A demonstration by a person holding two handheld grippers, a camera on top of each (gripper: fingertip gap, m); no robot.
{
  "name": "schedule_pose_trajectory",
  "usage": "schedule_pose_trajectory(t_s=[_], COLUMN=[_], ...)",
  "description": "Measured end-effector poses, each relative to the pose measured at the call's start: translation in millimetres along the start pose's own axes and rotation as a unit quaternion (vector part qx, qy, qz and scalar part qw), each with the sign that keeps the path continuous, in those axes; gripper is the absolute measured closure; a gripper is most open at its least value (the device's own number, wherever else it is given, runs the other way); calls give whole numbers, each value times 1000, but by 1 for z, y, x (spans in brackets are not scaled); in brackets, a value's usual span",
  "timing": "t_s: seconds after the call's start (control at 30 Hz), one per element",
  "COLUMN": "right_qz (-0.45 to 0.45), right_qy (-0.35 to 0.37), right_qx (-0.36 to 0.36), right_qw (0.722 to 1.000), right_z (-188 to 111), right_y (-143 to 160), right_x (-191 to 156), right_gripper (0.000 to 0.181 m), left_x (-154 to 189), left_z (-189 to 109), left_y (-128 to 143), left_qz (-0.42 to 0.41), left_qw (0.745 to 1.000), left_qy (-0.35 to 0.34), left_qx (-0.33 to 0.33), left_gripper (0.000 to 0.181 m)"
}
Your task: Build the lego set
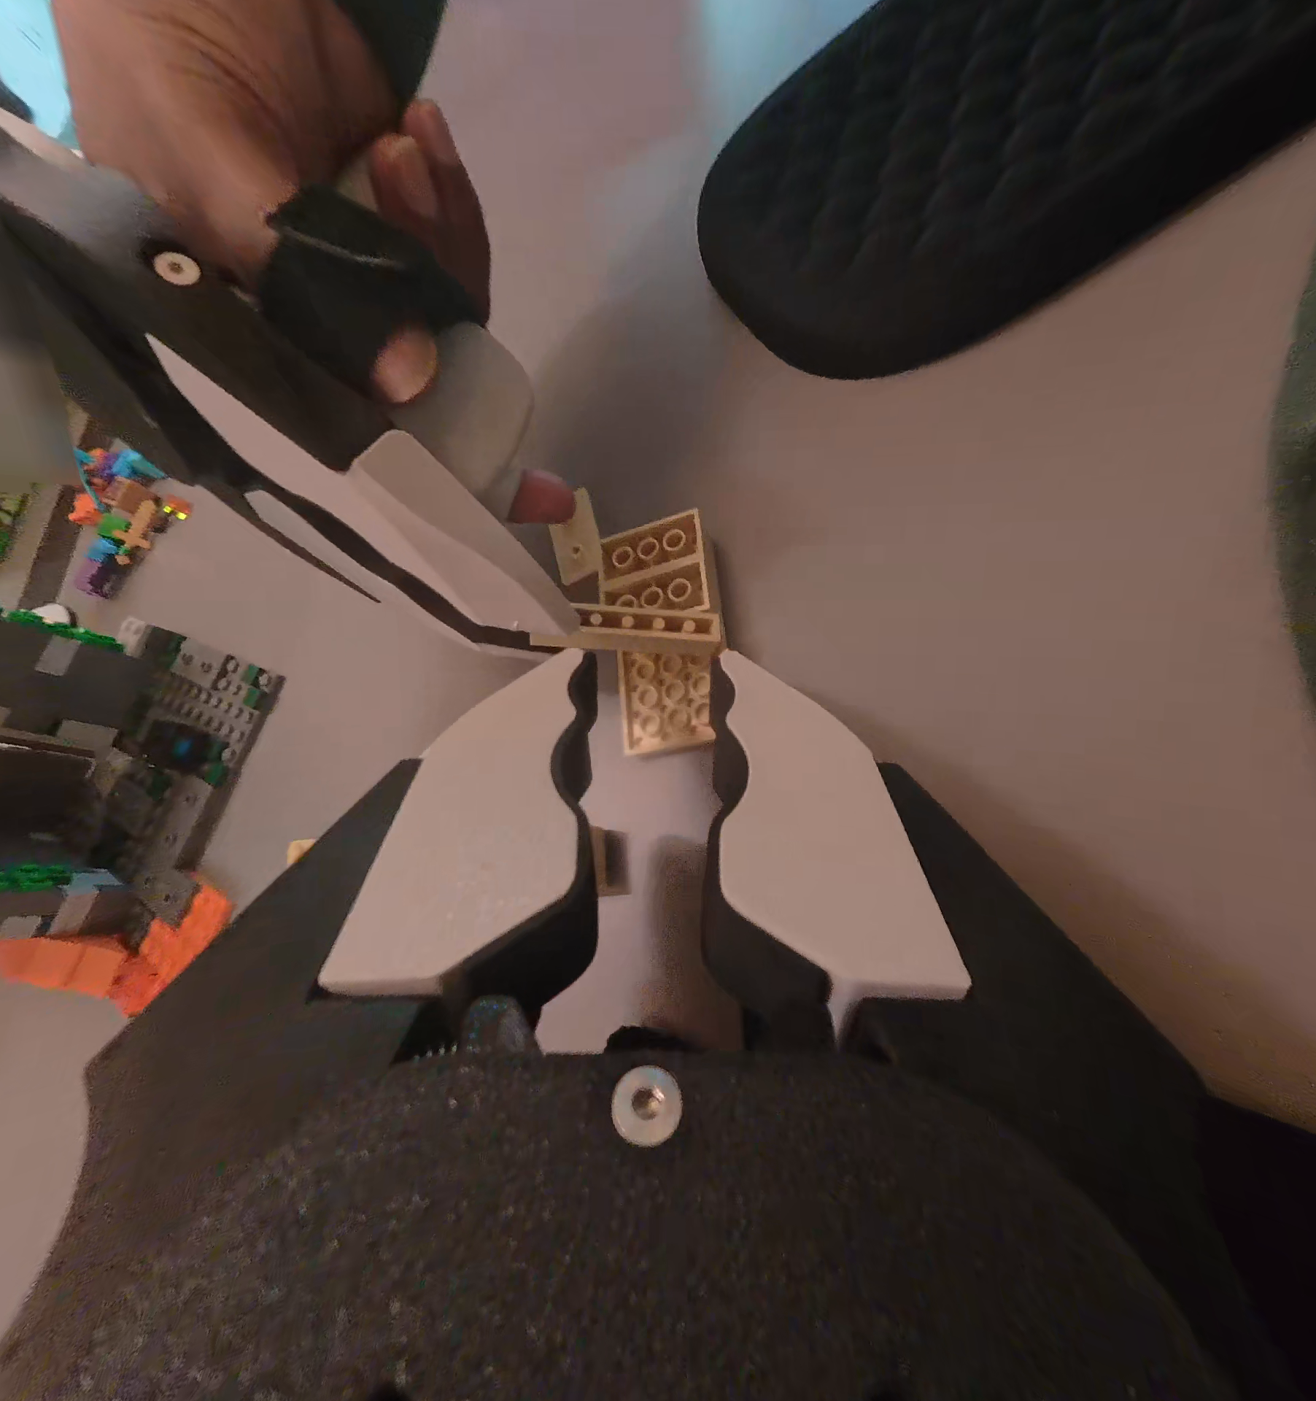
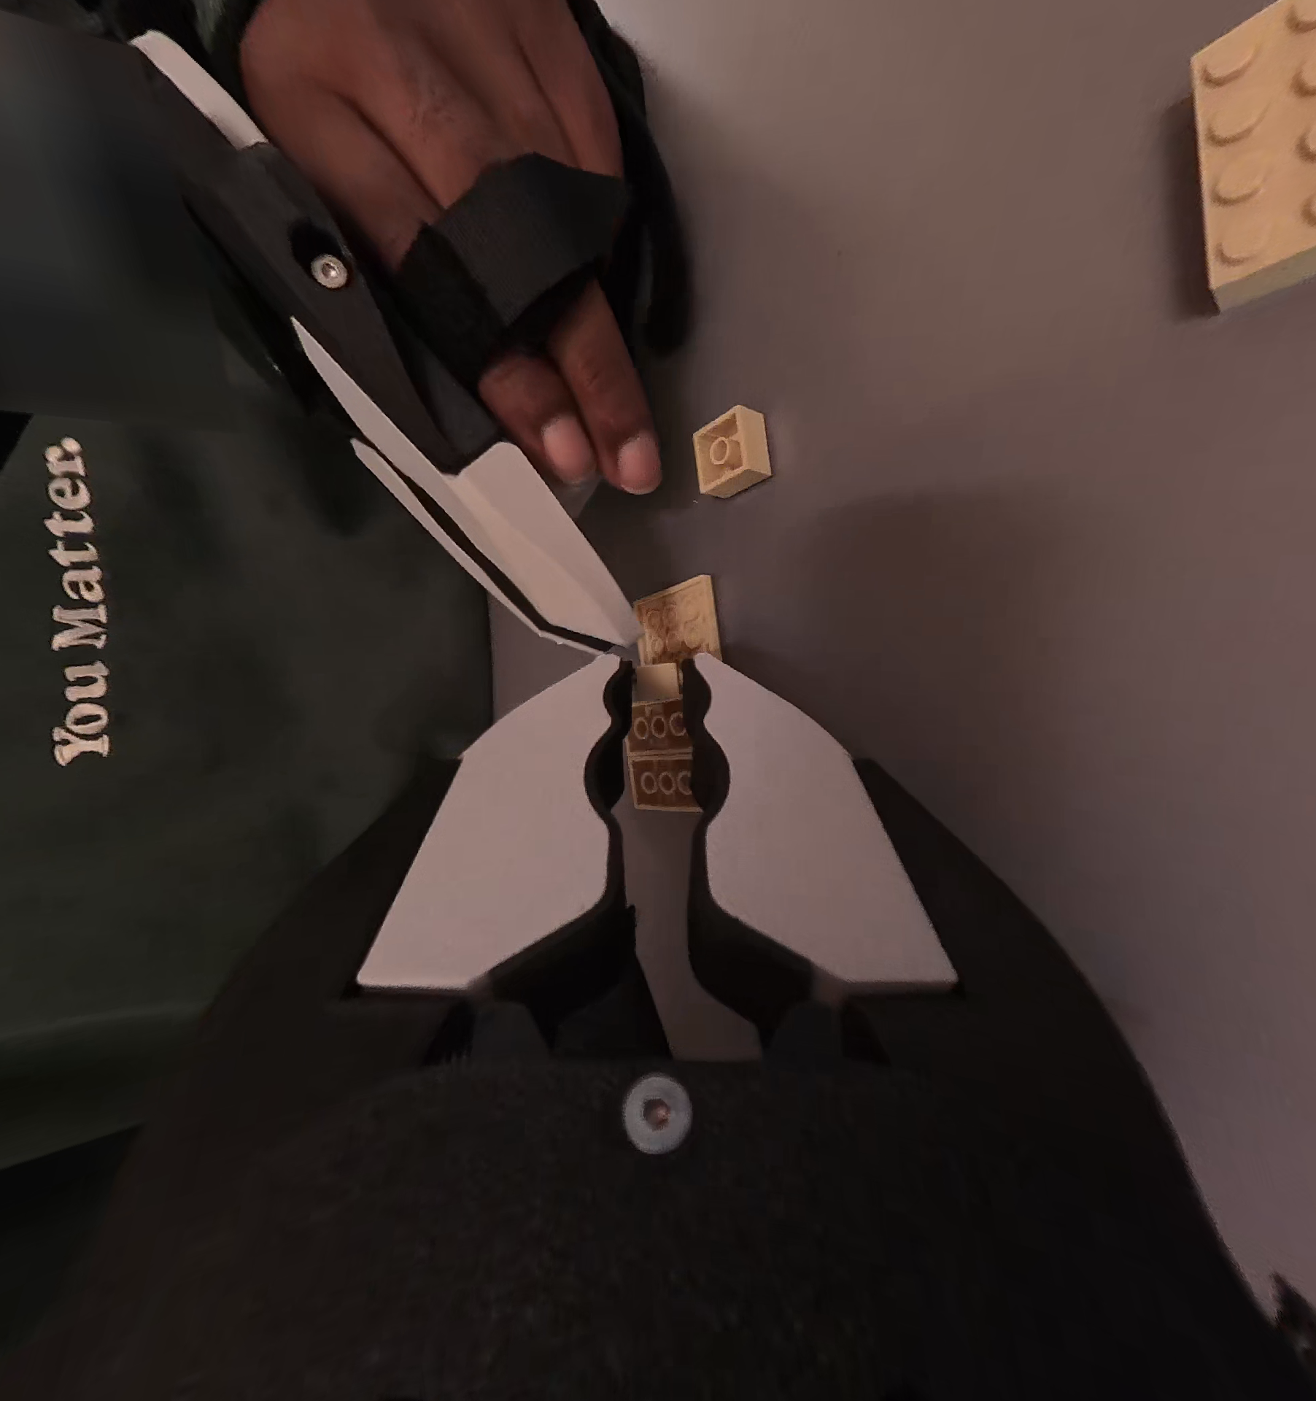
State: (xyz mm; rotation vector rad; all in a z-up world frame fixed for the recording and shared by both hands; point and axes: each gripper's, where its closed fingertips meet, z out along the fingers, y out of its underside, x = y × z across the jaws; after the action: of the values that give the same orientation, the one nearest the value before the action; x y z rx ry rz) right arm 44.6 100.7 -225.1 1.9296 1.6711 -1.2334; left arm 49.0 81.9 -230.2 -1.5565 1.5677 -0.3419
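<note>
A cluster of tan lego pieces is held between both grippers above the grey table (image 1: 981,606). In the left wrist view my left gripper (image 1: 653,661) is shut on a tan plate (image 1: 666,713) with its underside towards the camera. My right gripper (image 1: 564,633) comes in from the upper left, shut on a thin tan strip (image 1: 655,628) that crosses the plate's far end, with two tan bricks (image 1: 651,561) beyond. In the right wrist view my right gripper (image 2: 656,666) is shut on a small tan piece (image 2: 655,678). The left gripper (image 2: 625,643) meets the tan plate (image 2: 678,618) just beyond.
A grey, green and orange lego build (image 1: 109,758) and minifigures (image 1: 124,531) stand at the left. A black padded cushion (image 1: 1019,167) lies at the far right. A loose tan brick (image 2: 731,455) and a large tan plate (image 2: 1284,152) lie on the table. A dark green sweatshirt (image 2: 185,682) fills the left. Left and right tips are no more than a few centimetres apart.
</note>
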Motion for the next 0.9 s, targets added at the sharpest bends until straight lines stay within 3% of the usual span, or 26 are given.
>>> schedule_pose_trajectory(t_s=[0.3, 0.9], right_qz=[-26, -72], right_qy=[20, 70], right_qx=[-31, -15], right_qw=[999, 995], right_z=[2, -6], right_y=[2, 2], right_x=[6, 12], right_gripper=[165, 160], left_x=[3, 12], left_z=[6, 13], left_y=[4, 5], left_qz=[7, 27], left_qw=[1000, 999], left_qy=[3, 25], left_qx=[-21, -32], left_gripper=[158, 162])
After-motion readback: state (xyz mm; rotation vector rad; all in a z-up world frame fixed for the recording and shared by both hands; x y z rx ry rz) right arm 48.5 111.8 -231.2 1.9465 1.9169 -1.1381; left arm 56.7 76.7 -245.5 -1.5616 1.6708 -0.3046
